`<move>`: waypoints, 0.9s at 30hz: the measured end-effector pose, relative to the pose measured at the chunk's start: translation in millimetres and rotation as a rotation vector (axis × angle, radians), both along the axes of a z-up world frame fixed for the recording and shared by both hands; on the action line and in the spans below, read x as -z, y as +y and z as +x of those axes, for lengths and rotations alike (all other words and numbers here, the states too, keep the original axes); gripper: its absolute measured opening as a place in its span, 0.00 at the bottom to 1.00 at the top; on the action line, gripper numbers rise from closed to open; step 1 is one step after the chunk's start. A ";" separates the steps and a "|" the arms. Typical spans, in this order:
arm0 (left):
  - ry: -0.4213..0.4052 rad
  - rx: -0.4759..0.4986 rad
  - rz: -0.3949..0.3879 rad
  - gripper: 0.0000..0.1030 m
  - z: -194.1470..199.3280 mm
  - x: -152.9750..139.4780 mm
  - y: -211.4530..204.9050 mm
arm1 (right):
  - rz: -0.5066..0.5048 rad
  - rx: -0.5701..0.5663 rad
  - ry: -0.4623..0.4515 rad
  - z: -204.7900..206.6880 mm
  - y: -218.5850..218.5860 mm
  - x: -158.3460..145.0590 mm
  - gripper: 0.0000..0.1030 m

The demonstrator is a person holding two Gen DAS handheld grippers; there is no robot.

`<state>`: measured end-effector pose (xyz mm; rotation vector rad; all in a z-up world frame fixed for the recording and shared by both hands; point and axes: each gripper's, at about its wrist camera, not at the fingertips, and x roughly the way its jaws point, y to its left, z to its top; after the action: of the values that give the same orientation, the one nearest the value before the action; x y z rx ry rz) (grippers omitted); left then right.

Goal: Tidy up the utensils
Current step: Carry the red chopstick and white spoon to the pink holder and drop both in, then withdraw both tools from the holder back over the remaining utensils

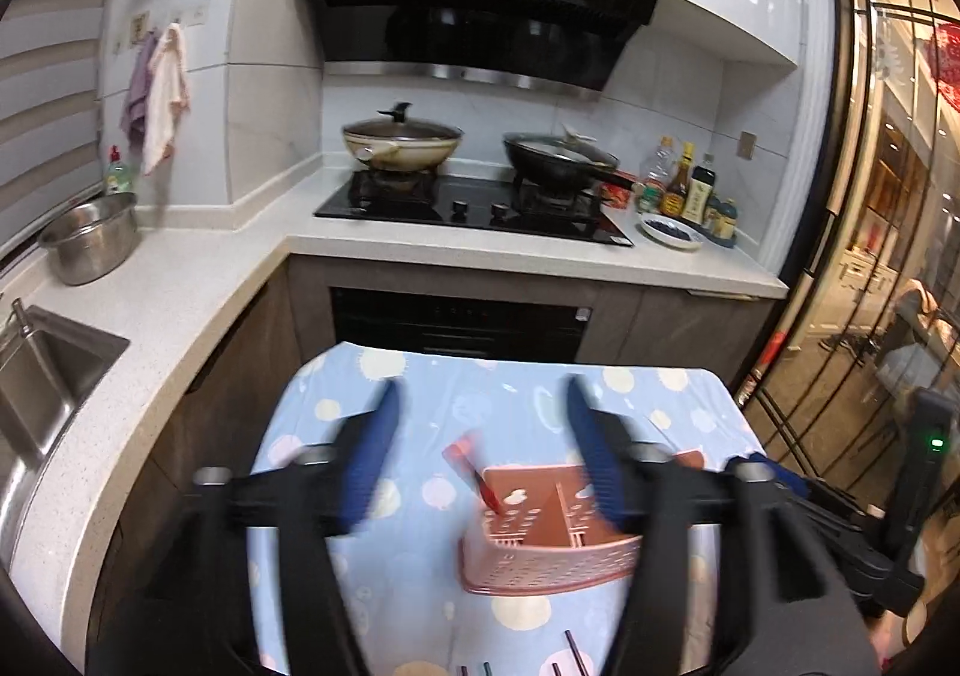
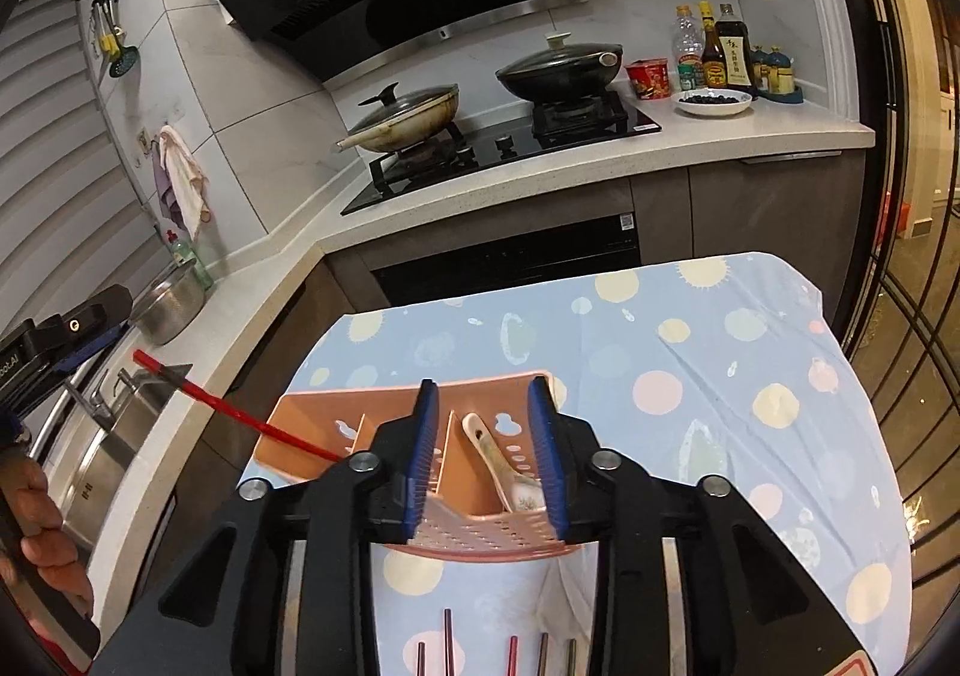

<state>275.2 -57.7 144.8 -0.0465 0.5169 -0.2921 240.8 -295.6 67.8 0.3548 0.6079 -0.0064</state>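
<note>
On the dotted blue tablecloth (image 2: 720,352) sat a pink basket (image 2: 480,541), a red chopstick (image 2: 240,412) leaning out toward ten o'clock and a white spoon (image 2: 504,466) in its middle compartment. Both tools were released: left gripper (image 1: 480,406) parted wide and empty, right gripper (image 2: 480,394) parted over the basket, holding nothing. More chopsticks (image 2: 447,640) lay at six o'clock.

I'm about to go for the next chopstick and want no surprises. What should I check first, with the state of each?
1. Left gripper open, nothing between its fingers: ok.
2. Right gripper open, nothing held: ok.
3. Pink caddy upright on the tablecloth: ok.
4. Red chopstick in the caddy: ok, leaning far out.
5. Ceramic spoon in its own compartment: ok.
6. Loose chopsticks in front of the caddy: only tips visible, count cannot tell.
</note>
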 end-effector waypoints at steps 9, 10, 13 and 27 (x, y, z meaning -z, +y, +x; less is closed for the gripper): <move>0.057 -0.016 0.022 0.65 -39.2 29.6 22.3 | -0.060 0.036 0.007 -66.6 -1.4 8.5 0.44; 0.067 -0.018 0.028 0.66 -45.4 34.7 23.7 | -0.066 0.039 0.013 -75.1 -0.4 12.3 0.44; 0.103 -0.027 0.044 0.66 -64.7 53.7 29.6 | -0.081 0.049 0.047 -101.3 0.9 27.7 0.44; 0.326 0.012 0.133 0.66 -155.8 153.4 44.5 | -0.106 0.058 0.207 -212.9 18.0 101.1 0.44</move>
<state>119.4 -13.2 -8.7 0.0387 0.8595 -0.2622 27.9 -277.6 -33.3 0.2710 0.7990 -0.1324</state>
